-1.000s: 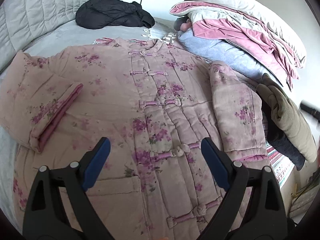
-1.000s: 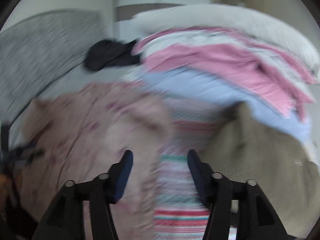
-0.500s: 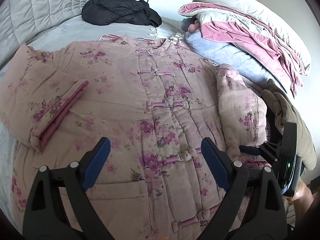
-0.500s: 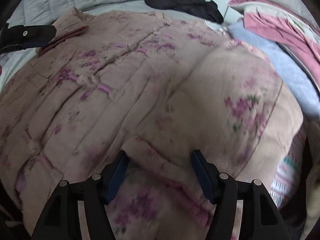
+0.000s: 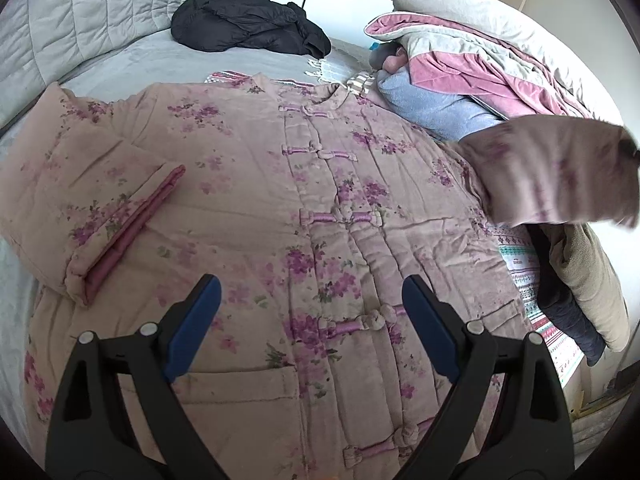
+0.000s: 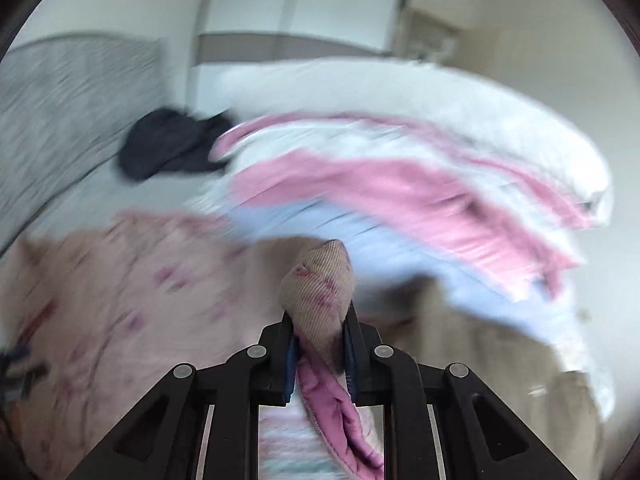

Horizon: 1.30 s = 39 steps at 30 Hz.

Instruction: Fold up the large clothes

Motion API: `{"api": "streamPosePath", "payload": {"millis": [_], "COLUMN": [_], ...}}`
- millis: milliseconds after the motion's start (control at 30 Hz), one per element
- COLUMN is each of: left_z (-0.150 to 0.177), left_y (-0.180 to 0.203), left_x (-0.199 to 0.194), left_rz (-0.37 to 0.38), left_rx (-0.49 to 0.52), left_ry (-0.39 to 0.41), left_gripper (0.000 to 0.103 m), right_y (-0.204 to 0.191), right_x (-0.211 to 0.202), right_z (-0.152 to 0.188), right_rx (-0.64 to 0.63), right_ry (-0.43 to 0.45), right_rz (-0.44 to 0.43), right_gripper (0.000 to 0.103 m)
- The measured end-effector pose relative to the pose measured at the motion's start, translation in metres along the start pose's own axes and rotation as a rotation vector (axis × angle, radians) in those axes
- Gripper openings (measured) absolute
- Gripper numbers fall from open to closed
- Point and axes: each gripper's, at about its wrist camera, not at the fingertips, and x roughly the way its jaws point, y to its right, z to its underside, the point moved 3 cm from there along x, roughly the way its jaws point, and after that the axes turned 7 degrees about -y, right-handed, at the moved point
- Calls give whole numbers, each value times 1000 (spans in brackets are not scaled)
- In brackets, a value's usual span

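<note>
The left claw (image 5: 308, 312) hovered with its jaws spread wide above the near hem of one pink floral padded jacket (image 5: 256, 208), which lay flat and buttoned on the grey bed (image 5: 132, 60). The right claw (image 6: 319, 344) was clamped on the cuff of the jacket's right sleeve (image 5: 552, 172), lifting it off the bed at the right; the other sleeve (image 5: 100, 216) lay folded inward at the left. Five knot fastenings were visible down the front. One black jacket (image 5: 248, 26) lay far behind, and bedding (image 5: 472, 56) was piled far right.
</note>
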Motion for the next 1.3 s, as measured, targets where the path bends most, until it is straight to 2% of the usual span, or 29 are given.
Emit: {"api": "streamPosePath", "payload": {"millis": [133, 333, 533, 700, 833, 900, 933, 967, 1033, 1100, 1200, 1300], "left_z": [1, -4, -9, -13, -17, -18, -19, -19, -20, -21, -21, -21], "left_y": [1, -5, -23, -41, -51, -54, -56, -57, -61, -65, -73, -85], "left_x": [4, 10, 15, 21, 27, 28, 29, 28, 26, 23, 20, 18], "left_rz": [-17, -37, -83, -111, -93, -98, -105, -109, -116, -117, -127, -159], "left_rx": [15, 8, -4, -28, -61, -68, -70, -73, -81, -87, -91, -115], "left_ry": [-3, 1, 6, 2, -14, -17, -19, -18, -14, -10, -22, -17], "left_gripper": [92, 92, 92, 92, 92, 92, 92, 92, 92, 92, 92, 92], "right_y": [63, 121, 171, 189, 192, 193, 193, 193, 191, 187, 176, 149], "right_x": [23, 102, 160, 207, 266, 291, 295, 292, 275, 247, 204, 168], "right_z": [-22, -13, -5, -6, 30, 55, 61, 62, 57, 47, 40, 39], "right_rx": [100, 132, 217, 207, 200, 214, 225, 232, 241, 275, 329, 354], "right_ry": [-22, -100, -140, -164, -296, -394, -417, -410, -360, -279, -191, -152], "right_rz": [149, 333, 393, 460, 516, 512, 508, 516, 530, 474, 378, 289], "right_gripper": [18, 18, 18, 18, 20, 27, 28, 34, 45, 67, 73, 75]}}
